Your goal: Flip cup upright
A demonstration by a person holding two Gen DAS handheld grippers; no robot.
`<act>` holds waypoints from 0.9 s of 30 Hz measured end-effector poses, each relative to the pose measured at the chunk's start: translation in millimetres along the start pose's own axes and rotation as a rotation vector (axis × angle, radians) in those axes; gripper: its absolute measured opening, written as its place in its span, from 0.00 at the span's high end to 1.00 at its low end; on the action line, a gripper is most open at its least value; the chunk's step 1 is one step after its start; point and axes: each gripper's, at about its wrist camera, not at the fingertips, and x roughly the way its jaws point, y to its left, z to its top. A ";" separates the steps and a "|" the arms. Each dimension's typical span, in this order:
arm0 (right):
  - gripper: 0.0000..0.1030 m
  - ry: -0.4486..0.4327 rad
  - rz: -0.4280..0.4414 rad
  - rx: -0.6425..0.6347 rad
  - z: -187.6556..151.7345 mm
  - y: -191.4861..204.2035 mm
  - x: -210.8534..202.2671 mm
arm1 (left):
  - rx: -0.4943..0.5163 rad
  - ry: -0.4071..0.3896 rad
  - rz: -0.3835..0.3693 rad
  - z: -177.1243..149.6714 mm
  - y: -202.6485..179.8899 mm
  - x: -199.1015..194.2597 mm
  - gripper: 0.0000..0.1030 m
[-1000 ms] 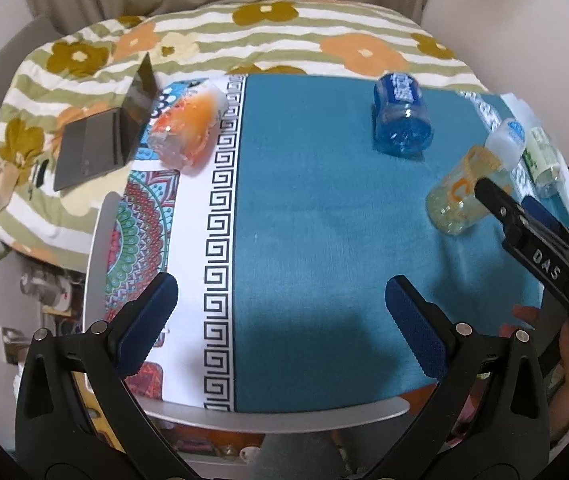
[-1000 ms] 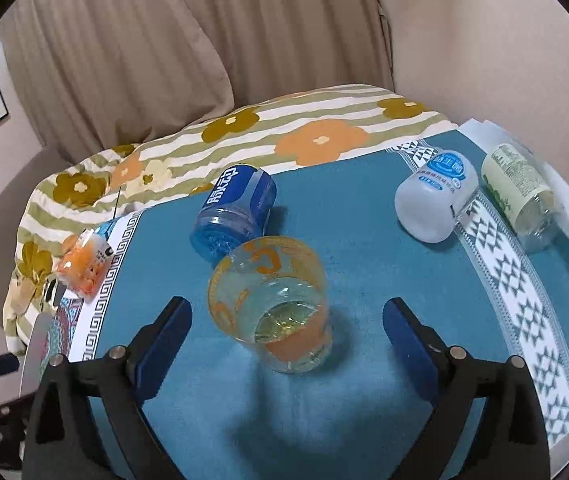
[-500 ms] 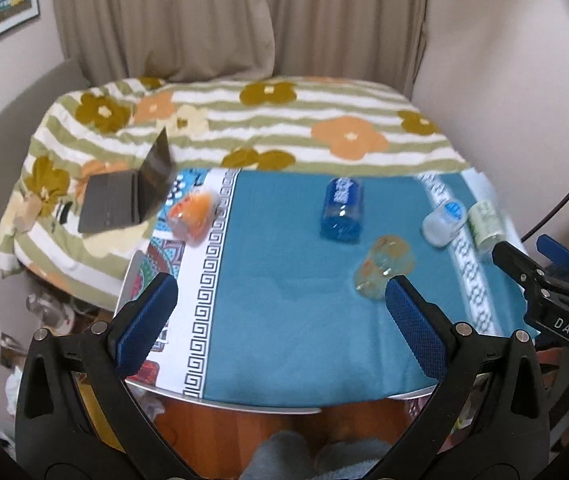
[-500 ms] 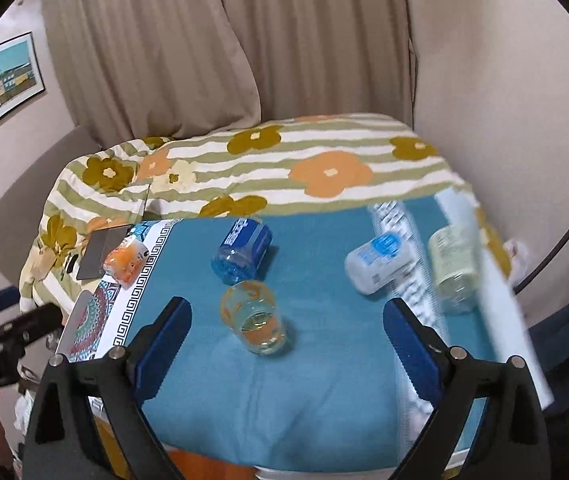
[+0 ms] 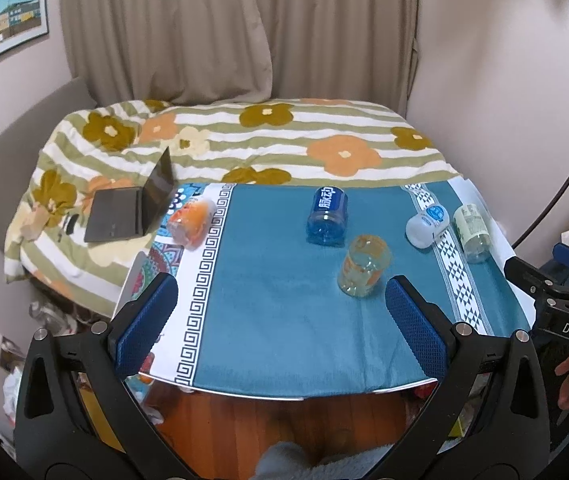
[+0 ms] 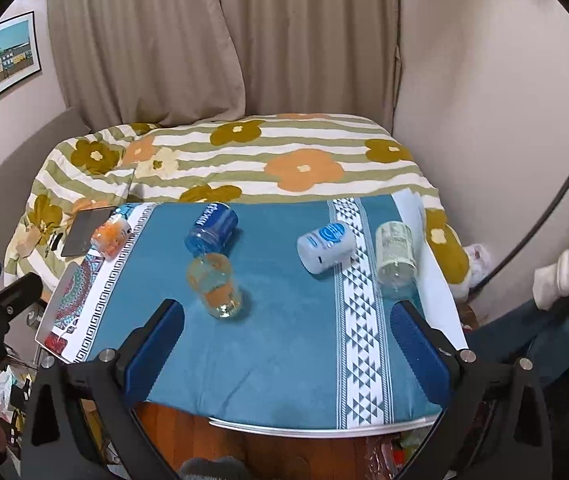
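A clear cup with orange print [image 5: 363, 266] stands upright on the blue cloth of the table [image 5: 284, 320]; it also shows in the right wrist view [image 6: 214, 285]. My left gripper [image 5: 284, 320] is open and empty, held back over the table's near edge. My right gripper [image 6: 286, 346] is open and empty too, also over the near edge, well short of the cup. The right gripper appears at the right edge of the left wrist view [image 5: 556, 300].
A blue cup [image 5: 326, 216], a white cup [image 5: 426, 226], a pale green cup [image 5: 471, 232] and an orange cup [image 5: 190, 226] lie on their sides. A laptop [image 5: 132, 210] sits on the flowered bedding [image 5: 284, 140] behind. Wooden floor shows below the table edge.
Both grippers have pulled back and up from the table, so the whole table now shows. The orange-print cup stands where it was, released.
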 end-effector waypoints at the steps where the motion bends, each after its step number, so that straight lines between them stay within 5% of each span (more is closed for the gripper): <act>1: 0.00 0.001 -0.002 0.002 -0.7 0.0 -0.3 | 0.001 0.001 0.000 -0.6 -0.3 -0.3 0.00; 27: 0.00 0.001 -0.025 0.026 4.3 -0.4 0.3 | 0.012 0.008 -0.019 8.5 0.2 11.5 0.00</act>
